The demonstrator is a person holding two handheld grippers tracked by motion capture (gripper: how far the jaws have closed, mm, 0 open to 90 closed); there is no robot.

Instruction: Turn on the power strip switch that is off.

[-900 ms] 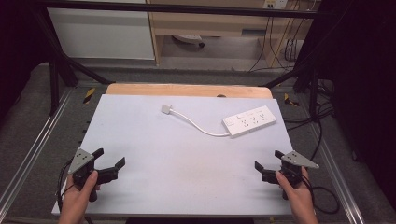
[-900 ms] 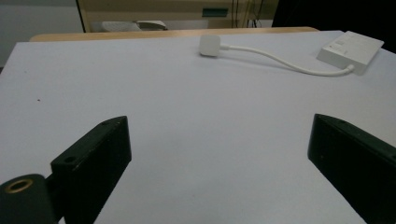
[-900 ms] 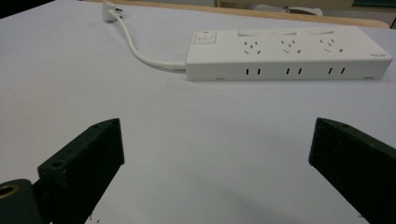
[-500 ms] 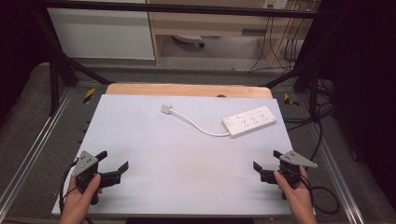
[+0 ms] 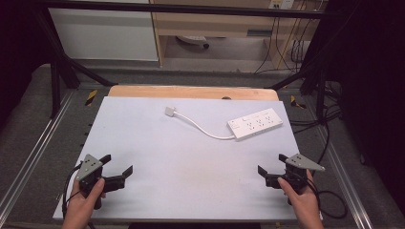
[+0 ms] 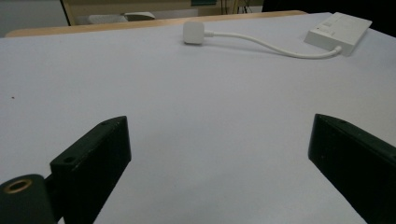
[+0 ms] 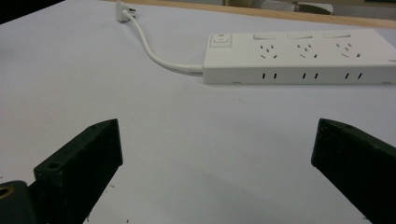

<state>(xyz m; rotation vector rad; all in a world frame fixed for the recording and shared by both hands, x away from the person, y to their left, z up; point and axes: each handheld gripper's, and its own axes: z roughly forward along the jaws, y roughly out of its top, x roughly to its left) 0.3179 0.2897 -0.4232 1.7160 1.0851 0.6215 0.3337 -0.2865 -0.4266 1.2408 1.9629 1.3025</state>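
Both grippers are sitting wide open with nothing in them: left gripper [image 5: 116,168] well apart from the white power strip [image 5: 255,124], right gripper [image 5: 271,165] nearer it.

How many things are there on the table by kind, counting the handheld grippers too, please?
Power strip, white, with its cord and plug: 1
Handheld grippers, black, fingers apart: 2, the left gripper and the right gripper
Total: 3
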